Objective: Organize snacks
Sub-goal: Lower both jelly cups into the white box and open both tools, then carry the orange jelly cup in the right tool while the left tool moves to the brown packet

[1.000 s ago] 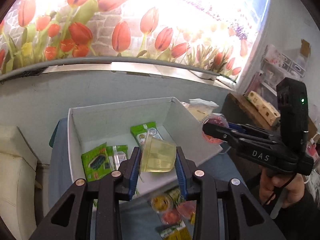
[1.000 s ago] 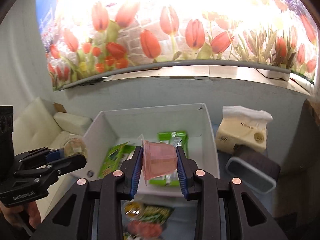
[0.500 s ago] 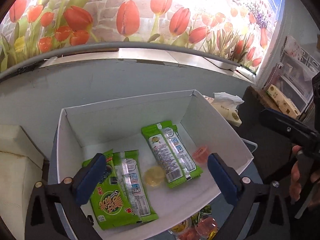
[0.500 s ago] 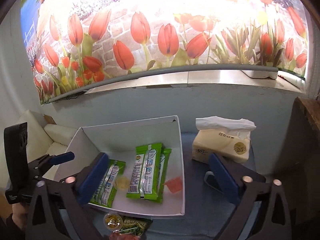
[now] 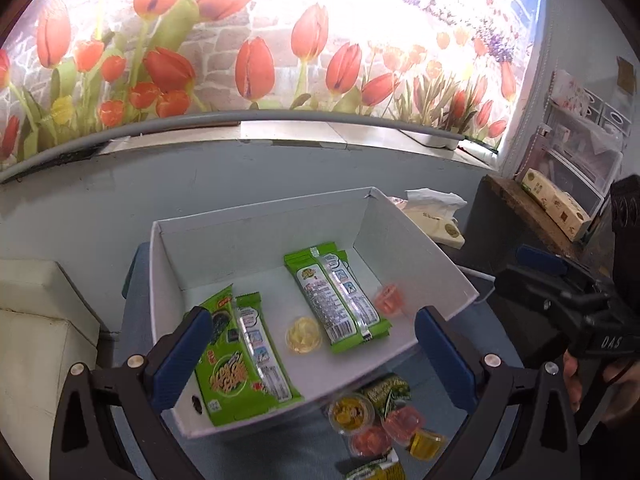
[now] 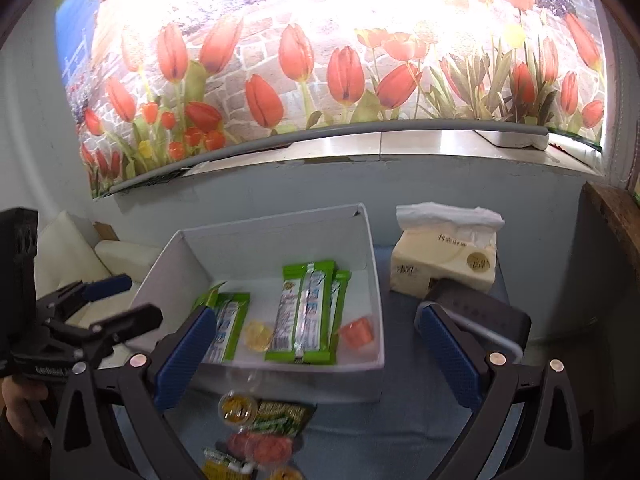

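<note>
Both wrist views look down, close, sharing the white box [image 5: 256,220].

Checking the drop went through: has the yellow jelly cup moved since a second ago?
Yes. The yellow jelly cup has left the left gripper, whose jaws have just opened, and now lies on the white box floor between the green packets.

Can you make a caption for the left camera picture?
Open left gripper above white box holding green snack packs and two jelly cups.

Glare washes out the top; fisheye-bent, dark-cornered edges — slight blur.
</note>
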The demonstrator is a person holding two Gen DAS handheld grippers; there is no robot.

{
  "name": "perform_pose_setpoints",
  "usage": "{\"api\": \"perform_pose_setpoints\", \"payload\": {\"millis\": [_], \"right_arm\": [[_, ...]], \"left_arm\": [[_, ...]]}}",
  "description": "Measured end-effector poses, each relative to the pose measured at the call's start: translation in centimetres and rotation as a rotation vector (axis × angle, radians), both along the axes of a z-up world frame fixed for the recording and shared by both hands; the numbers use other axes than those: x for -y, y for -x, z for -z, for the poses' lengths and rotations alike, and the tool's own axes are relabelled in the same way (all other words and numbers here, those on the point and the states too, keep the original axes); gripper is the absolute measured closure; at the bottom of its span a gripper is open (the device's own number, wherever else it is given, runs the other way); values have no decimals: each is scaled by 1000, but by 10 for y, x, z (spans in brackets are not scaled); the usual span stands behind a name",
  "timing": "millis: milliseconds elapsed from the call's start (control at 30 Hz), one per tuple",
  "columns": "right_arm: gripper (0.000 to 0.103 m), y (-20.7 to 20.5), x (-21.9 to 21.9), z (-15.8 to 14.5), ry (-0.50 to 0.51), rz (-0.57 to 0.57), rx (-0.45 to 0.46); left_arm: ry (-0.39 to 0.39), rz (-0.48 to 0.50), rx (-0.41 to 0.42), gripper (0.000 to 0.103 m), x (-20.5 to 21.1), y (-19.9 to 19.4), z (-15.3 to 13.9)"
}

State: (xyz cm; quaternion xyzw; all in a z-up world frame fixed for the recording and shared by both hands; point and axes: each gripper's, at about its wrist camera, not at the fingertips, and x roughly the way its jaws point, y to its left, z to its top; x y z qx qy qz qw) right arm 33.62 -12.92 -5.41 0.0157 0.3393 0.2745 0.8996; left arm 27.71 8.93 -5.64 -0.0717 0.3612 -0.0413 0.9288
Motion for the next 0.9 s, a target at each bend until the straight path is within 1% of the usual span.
{"api": "perform_pose_setpoints", "payload": {"millis": [100, 200, 300, 367, 433, 467, 500, 567, 633, 767, 900], "right_arm": [[0, 34, 8, 11, 17, -10, 22], [0, 66, 16, 28, 24, -26, 15], [0, 95, 22, 50, 56, -46, 23], [0, 111, 25, 64, 85, -49, 17], [0, 124, 26, 81, 85, -82, -7], [0, 129, 25, 90, 104, -92, -16], [0, 132, 23, 96, 124, -95, -22], [0, 135, 19, 111, 174, -96, -43], [0, 135, 15, 120, 191, -103, -51], [0, 130, 2, 132, 239, -111, -53], [0, 115, -14, 140, 283, -130, -44]], "left_arm": [[-29, 15, 21, 0, 7, 31, -2], [-41, 24, 30, 0, 13, 60, 1], [-70, 23, 40, 0, 20, 93, 8], [-52, 12, 38, 0, 22, 117, 16], [-10, 8, 36, 0, 22, 139, 23], [4, -2, 27, 0, 22, 150, 27], [9, -5, 24, 0, 23, 161, 31], [-16, -32, 24, 0, 26, 181, 38], [-20, -32, 18, 0, 27, 201, 45], [-9, -46, -11, 0, 27, 226, 56], [17, -57, -31, 0, 25, 237, 62]]}}
